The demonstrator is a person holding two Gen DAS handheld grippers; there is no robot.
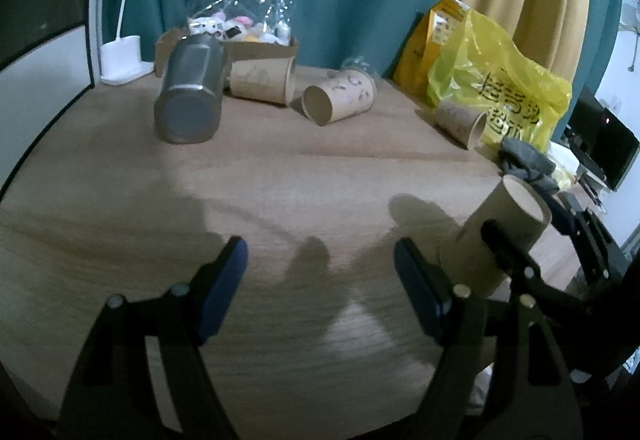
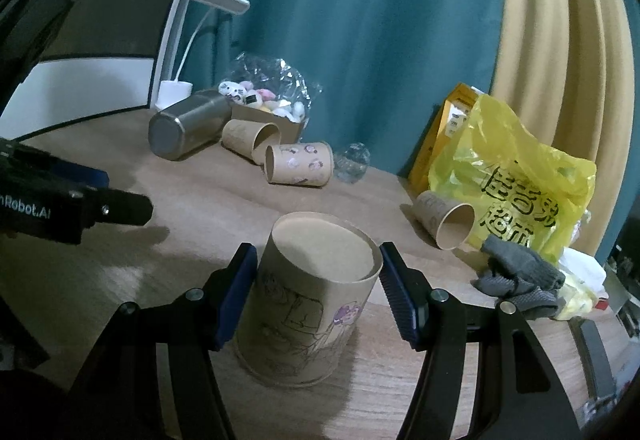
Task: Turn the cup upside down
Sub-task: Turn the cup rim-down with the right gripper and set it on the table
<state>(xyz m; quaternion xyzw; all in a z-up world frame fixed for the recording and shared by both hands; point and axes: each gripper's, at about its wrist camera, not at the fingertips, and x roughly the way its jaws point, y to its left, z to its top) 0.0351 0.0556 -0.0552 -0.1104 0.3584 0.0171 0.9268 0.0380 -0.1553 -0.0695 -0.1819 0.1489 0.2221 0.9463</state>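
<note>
A brown paper cup (image 2: 308,304) with line drawings stands upside down on the wooden table (image 2: 200,200), base up, between the fingers of my right gripper (image 2: 316,292). The left pad touches its side; the right pad stands slightly off it, so the jaws look open around it. The same cup (image 1: 496,236) shows in the left wrist view at the right, with the right gripper's fingers around it. My left gripper (image 1: 320,276) is open and empty above the table, left of the cup.
Three more paper cups lie on their sides (image 1: 340,98) (image 1: 262,80) (image 1: 460,122). A steel tumbler (image 1: 190,96) lies on its side at the back left. A cardboard box with a plastic bag (image 1: 240,24), a white lamp (image 1: 122,60), a yellow bag (image 1: 500,88) and a grey cloth (image 2: 520,280) line the back and right.
</note>
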